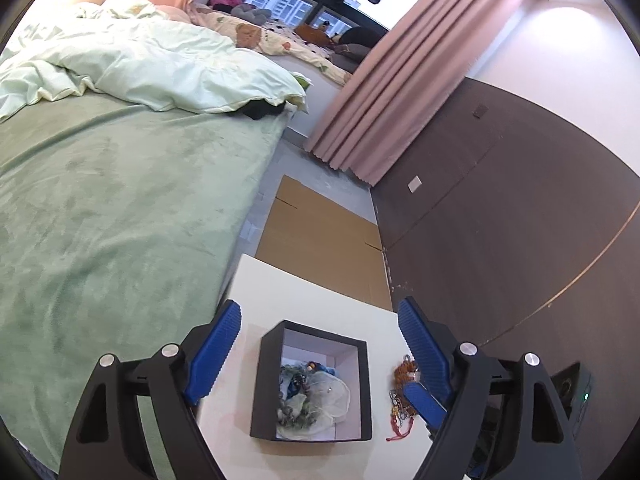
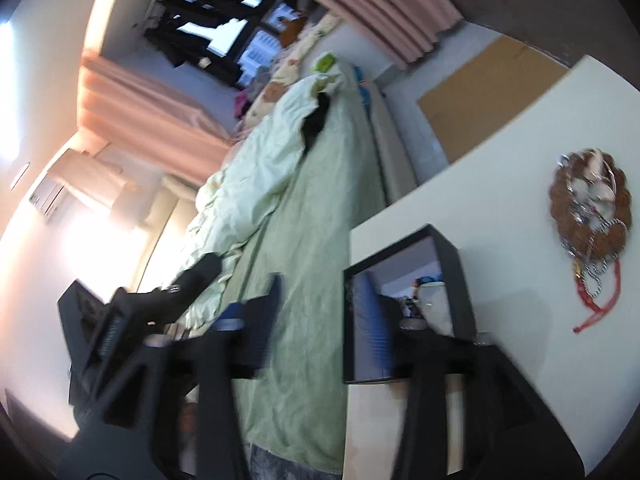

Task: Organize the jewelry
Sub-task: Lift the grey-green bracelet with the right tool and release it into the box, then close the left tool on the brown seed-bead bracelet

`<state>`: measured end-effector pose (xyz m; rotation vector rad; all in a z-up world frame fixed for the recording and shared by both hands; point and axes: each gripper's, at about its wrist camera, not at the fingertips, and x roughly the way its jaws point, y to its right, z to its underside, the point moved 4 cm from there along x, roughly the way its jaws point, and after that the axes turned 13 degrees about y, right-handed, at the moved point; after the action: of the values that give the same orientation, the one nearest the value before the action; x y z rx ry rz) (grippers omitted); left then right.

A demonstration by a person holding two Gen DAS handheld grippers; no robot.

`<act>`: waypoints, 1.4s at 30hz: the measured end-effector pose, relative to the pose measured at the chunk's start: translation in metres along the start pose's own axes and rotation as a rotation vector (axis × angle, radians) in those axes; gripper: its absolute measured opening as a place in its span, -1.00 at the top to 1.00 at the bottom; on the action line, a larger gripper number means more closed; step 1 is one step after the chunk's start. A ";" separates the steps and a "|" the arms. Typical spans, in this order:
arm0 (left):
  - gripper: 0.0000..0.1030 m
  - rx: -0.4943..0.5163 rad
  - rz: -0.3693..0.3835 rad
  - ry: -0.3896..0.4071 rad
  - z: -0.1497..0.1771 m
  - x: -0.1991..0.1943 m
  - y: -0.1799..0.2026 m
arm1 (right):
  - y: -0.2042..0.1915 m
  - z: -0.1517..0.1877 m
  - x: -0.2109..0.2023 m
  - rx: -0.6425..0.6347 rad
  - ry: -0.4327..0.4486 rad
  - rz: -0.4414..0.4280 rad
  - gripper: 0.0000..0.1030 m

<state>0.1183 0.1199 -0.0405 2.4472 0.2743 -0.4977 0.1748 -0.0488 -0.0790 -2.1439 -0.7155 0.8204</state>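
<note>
Jewelry box [image 1: 312, 380] sitting between left gripper [image 1: 320, 344] jaws, spread wide | right gripper [image 2: 324, 300] gaping, blurred, one finger inside box | bead bracelets [image 2: 590, 216] lying beside box on white table [image 2: 500, 152]

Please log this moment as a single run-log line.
left tongs: open, over black box | right tongs: open, blurred | jewelry pile: on white table, outside box

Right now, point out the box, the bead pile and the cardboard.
box [image 1: 267, 384], left wrist view, on its left outer wall
bead pile [image 2: 588, 216], right wrist view, on the brown bead ring
cardboard [image 1: 320, 236], left wrist view, on its flat middle
</note>
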 end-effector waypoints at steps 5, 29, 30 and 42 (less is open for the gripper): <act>-0.52 -0.039 0.000 0.008 -0.007 -0.001 -0.005 | 0.017 -0.007 -0.009 0.031 0.036 0.079 -0.34; -0.83 0.107 0.030 -0.068 0.035 0.021 0.053 | 0.070 -0.056 -0.059 -0.051 0.061 0.324 -0.68; -0.83 0.113 0.034 -0.074 0.038 0.023 0.056 | 0.074 -0.058 -0.062 -0.046 0.057 0.326 -0.68; -0.74 0.263 0.138 -0.182 0.092 0.045 0.107 | 0.104 -0.080 -0.090 -0.084 0.025 0.353 -0.68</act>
<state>0.1662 -0.0171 -0.0695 2.6275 -0.0385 -0.7293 0.1995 -0.2059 -0.0871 -2.3900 -0.3669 0.9562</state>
